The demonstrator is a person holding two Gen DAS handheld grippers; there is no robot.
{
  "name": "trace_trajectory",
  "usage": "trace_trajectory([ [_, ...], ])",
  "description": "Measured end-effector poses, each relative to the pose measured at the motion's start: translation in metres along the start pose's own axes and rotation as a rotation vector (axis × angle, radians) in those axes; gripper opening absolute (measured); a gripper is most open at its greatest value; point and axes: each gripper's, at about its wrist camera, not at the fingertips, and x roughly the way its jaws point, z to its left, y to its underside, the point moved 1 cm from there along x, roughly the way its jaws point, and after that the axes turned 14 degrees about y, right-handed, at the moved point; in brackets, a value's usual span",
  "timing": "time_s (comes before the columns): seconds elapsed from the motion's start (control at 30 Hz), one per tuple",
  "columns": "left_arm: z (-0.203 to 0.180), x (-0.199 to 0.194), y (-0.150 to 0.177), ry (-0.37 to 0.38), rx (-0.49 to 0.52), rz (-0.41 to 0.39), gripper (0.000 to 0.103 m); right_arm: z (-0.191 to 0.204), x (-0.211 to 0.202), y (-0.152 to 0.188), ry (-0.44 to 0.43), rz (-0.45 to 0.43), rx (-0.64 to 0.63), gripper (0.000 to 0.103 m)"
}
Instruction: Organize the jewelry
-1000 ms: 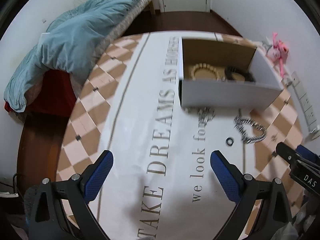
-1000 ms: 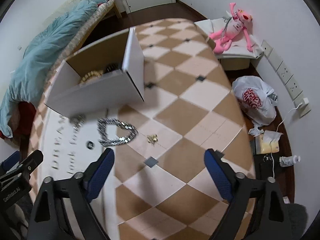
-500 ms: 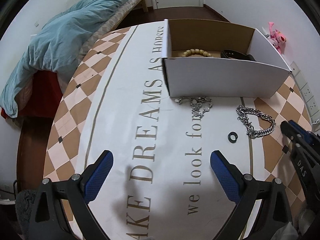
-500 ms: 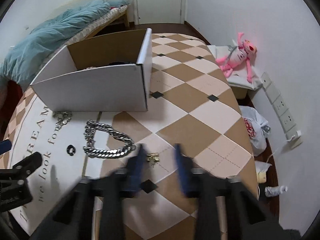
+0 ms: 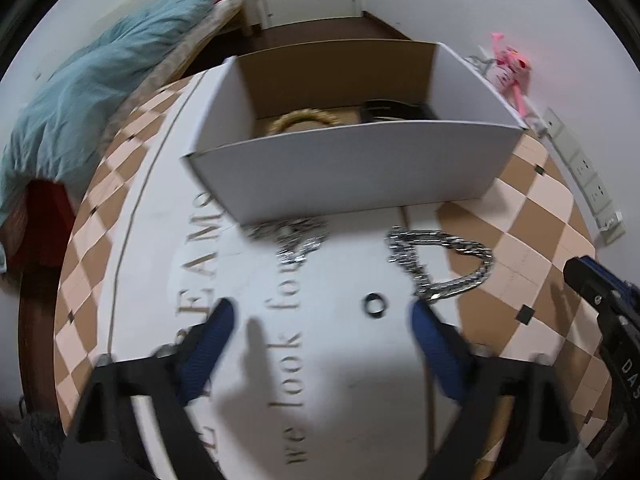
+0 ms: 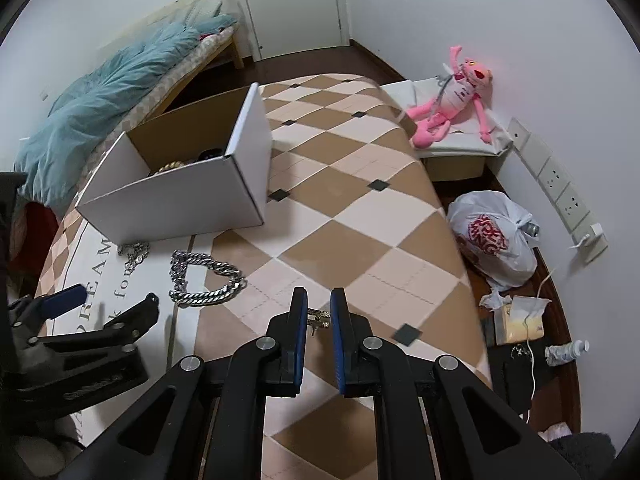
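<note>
Blue-padded fingers of the left tool (image 5: 320,320) stand wide apart and empty above the lettered white strip of the checkered worktop (image 5: 532,200), as the left wrist view shows. Between the two pads, nearer the right one, a small black ring (image 5: 374,305) lies on the strip. A heavy silver chain (image 5: 440,260) lies looped just beyond the right pad, across the strip's edge. A finer silver chain (image 5: 294,238) is heaped against the near wall of the white cardboard box (image 5: 352,172), which stands toward the far edge of the worktop. Inside the box lie a beaded bracelet (image 5: 306,118) and a dark band (image 5: 394,110). The view is motion-blurred.

Right wrist view: the right tool (image 6: 319,316) has its pads drawn close together around a small gold piece (image 6: 319,317), apparently an earring, at the worktop surface near the near edge; whether both pads touch it cannot be told. The heavy silver chain (image 6: 204,278) lies to its left, the box (image 6: 180,196) beyond it. A pink plush toy (image 6: 452,100) rests past the worktop's right edge.
</note>
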Motion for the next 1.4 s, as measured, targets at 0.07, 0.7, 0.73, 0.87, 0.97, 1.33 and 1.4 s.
trace_trajectory([
  [0.07, -0.005, 0.003, -0.001, 0.024, 0.019, -0.001, 0.040, -0.005, -0.002, -0.001, 0.005, -0.002, 0.011, 0.012],
  [0.7, -0.011, -0.059, -0.026, 0.115, 0.038, -0.102, 0.010, 0.003, -0.043, -0.034, -0.097, -0.062, 0.022, 0.012],
  [0.73, -0.009, -0.066, -0.033, 0.124, 0.034, -0.114, 0.010, 0.006, -0.046, -0.041, -0.115, -0.065, 0.020, 0.012],
  [0.87, 0.008, -0.088, -0.072, 0.191, -0.016, -0.129, 0.010, 0.027, -0.050, -0.081, -0.185, -0.073, -0.006, 0.012],
  [0.97, 0.024, -0.084, -0.108, 0.239, -0.057, -0.094, 0.010, 0.045, -0.041, -0.115, -0.237, -0.040, -0.037, 0.012],
  [1.33, 0.057, -0.041, -0.166, 0.212, -0.108, 0.022, 0.010, 0.099, 0.042, -0.186, -0.167, 0.195, -0.202, 0.012],
  [1.4, 0.060, -0.036, -0.170, 0.200, -0.120, 0.040, 0.012, 0.098, 0.047, -0.189, -0.157, 0.215, -0.209, 0.013],
])
